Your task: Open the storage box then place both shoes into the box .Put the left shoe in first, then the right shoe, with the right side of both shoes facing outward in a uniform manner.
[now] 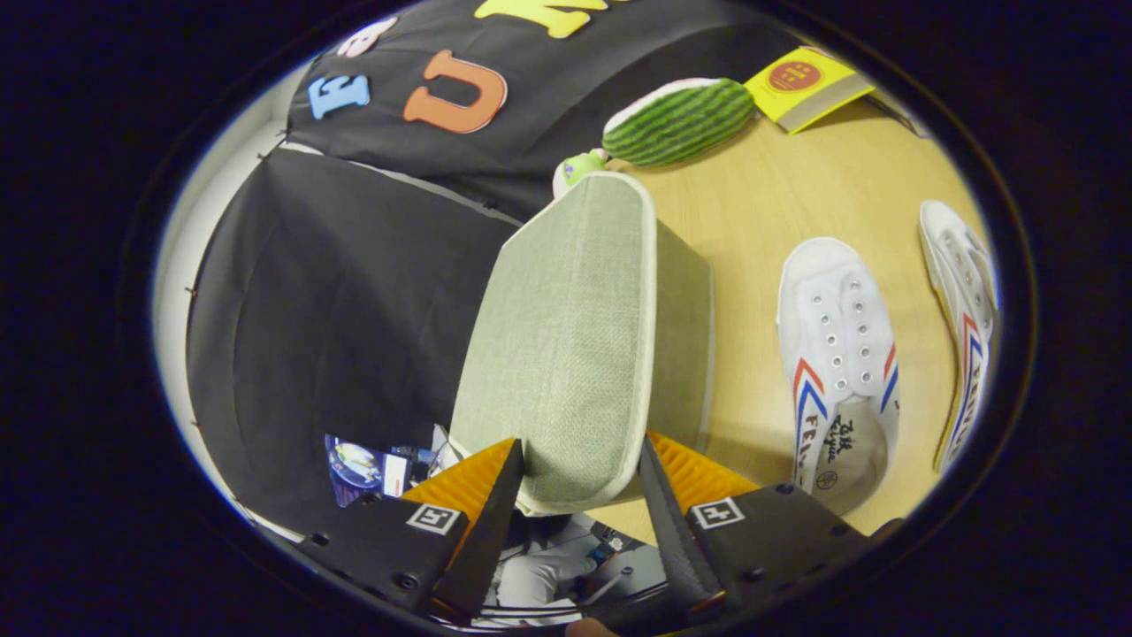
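Note:
My gripper [579, 478] is shut on the near edge of the storage box's lid [566, 336], a pale green fabric panel with a cream trim that stands tilted up from the box. The box body [685, 336], of the same green fabric, shows just behind the lid, on the wooden table [752, 203]. Two white canvas shoes with red and blue stripes lie on the table past the box. The nearer shoe [836, 354] has its opening towards me, and the second shoe [964, 310] lies beyond it on its side.
A watermelon-striped plush [679, 119] and a yellow packet [805, 84] sit at the table's far end. A small green toy [579, 166] peeks out behind the lid's top. Black cloth [336, 310] hangs beside the box on the lid's other side.

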Demonstrator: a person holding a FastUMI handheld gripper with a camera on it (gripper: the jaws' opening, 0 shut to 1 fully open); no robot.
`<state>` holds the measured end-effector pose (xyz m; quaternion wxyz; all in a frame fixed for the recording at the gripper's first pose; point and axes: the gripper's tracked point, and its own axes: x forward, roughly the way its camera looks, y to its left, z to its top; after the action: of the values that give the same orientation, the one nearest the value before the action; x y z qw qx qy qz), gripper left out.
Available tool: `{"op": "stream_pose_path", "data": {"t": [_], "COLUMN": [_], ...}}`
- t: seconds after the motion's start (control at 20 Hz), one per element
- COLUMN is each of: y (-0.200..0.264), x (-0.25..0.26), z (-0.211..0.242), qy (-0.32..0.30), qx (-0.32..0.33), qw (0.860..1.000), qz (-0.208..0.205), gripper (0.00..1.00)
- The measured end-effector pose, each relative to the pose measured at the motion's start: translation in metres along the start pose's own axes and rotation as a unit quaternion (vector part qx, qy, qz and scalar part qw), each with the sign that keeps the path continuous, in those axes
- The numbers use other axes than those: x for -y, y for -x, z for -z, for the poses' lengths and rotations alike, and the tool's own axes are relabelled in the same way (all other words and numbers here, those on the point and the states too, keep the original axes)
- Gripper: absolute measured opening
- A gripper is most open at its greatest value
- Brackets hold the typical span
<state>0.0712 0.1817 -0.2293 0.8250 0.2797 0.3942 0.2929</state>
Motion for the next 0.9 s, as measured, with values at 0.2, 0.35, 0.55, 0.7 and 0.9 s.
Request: {"op": "stream_pose_path", "data": {"t": [0.2,0.35,0.55,0.7,0.9], "y": [0.023,0.028,0.042,0.045,0.031], "x": [-0.012,-0.026,-0.078,-0.127,-0.206], "z": [-0.011,-0.016,-0.031,-0.044,-0.048], "qy": [0.002,0.012,0.043,0.065,0.119], "qx": [0.031,0.036,0.063,0.081,0.081], "qw": [0.999,0.999,0.997,0.993,0.986], "qz": [-0.008,-0.011,-0.032,-0.053,-0.087], "gripper": [0.19,0.06,0.06,0.06,0.06]}}
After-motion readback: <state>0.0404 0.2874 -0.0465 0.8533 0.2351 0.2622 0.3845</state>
